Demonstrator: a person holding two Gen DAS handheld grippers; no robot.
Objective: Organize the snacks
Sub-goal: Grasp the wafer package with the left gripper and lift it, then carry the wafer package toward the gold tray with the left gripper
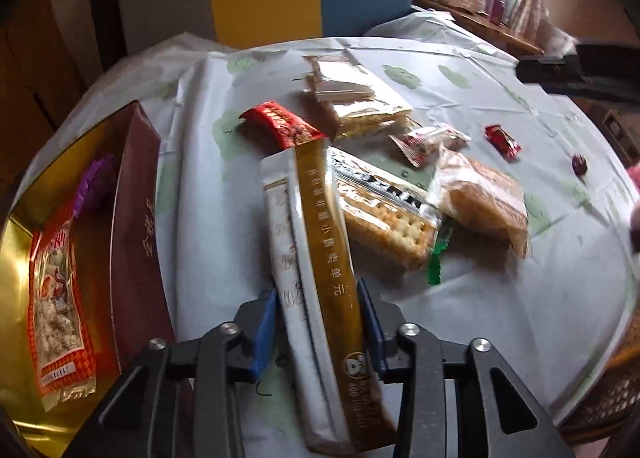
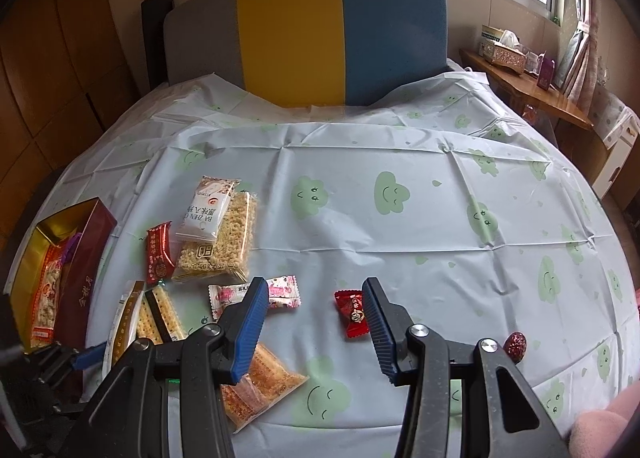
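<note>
Left wrist: my left gripper (image 1: 316, 322) clamped the gold-and-white packet (image 1: 316, 258), mid-transfer; next needed swinging left over the box (image 1: 136, 218); right gripper (image 2: 316, 322) stood apart, empty.

We see a pale blue tablecloth (image 2: 360, 218) printed with green smiling clouds. Near its left edge stands a box (image 2: 86, 258), maroon outside and gold inside, holding an orange-and-red packet (image 1: 56, 314) and a purple wrapper (image 1: 94, 182). The long packet (image 1: 320, 278) is white with a gold-brown stripe. Beside it lie a red wrapper (image 1: 280, 124) with gold print, golden crackers (image 1: 384, 218) under a black-banded clear wrap, a pink-and-white sweet (image 2: 256, 292) and a bright red sweet (image 2: 354, 314). Behind the table, the chair back (image 2: 304, 38) is grey, yellow and teal. The gripper fingers (image 2: 250, 332) are black with blue pads.
</note>
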